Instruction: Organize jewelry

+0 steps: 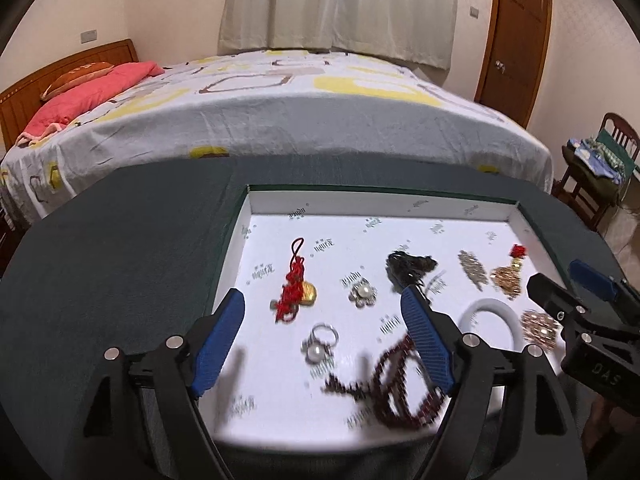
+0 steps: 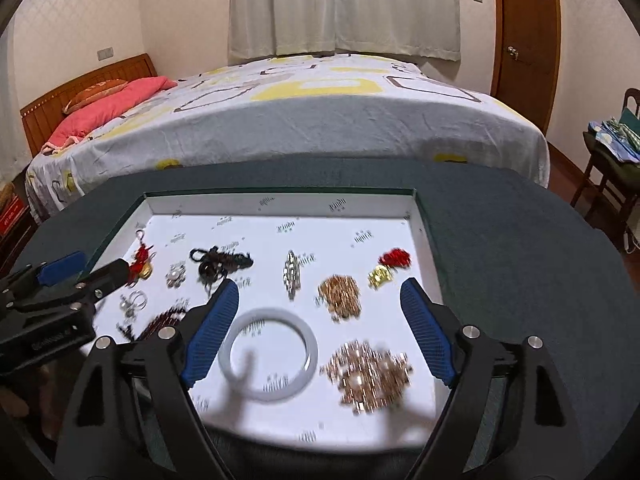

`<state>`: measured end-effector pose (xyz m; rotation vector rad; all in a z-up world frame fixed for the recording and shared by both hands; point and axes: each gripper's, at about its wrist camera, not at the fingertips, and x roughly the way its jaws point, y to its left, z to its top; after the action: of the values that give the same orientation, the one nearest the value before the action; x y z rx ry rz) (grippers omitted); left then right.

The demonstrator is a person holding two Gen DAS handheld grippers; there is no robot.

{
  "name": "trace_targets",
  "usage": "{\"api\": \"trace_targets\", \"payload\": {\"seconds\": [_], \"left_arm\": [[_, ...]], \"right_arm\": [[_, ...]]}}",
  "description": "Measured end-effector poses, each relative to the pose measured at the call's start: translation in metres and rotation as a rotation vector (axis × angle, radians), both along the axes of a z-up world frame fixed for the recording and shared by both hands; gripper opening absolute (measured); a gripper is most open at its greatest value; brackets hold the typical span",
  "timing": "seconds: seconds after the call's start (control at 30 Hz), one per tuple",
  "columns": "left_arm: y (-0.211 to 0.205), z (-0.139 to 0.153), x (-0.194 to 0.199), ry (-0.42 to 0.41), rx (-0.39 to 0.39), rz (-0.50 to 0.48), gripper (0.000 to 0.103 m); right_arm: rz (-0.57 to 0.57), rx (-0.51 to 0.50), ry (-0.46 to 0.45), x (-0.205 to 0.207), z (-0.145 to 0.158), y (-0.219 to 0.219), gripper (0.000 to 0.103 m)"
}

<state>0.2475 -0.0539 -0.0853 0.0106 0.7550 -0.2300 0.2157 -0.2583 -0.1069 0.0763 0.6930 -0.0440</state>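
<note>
A shallow white tray [image 1: 372, 200] on a dark green cloth holds the jewelry laid apart. My left gripper [image 1: 322, 296] hovers open over its left half, with a pearl ring [image 1: 320, 342] and a red knot charm [image 1: 294, 292] below the gap. Dark red beads [image 1: 394, 388] lie under its right finger. My right gripper [image 2: 319, 285] hovers open over the right half, above a white bangle [image 2: 311, 354] and a rose-gold cluster [image 2: 368, 376]. Neither gripper holds anything. A pearl flower brooch [image 1: 363, 294], a silver brooch [image 2: 292, 274] and a gold chain [image 2: 340, 292] lie farther in.
The green-covered table [image 2: 500, 240] extends around the tray on both sides. A bed [image 2: 320, 120] with a patterned sheet stands right behind it. A wooden chair [image 1: 600, 168] piled with clothes is at the right, near a brown door [image 2: 524, 40].
</note>
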Motion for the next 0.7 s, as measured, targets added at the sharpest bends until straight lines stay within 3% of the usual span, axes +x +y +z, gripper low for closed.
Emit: {"api": "trace_targets", "payload": {"seconds": [0.7], "left_arm": [[0.031,0.074,-0.133,-0.157,-0.018,0.080,0.082]], "right_arm": [[0.031,-0.063,-0.180,-0.141,0.088,0.007,0.085]]}}
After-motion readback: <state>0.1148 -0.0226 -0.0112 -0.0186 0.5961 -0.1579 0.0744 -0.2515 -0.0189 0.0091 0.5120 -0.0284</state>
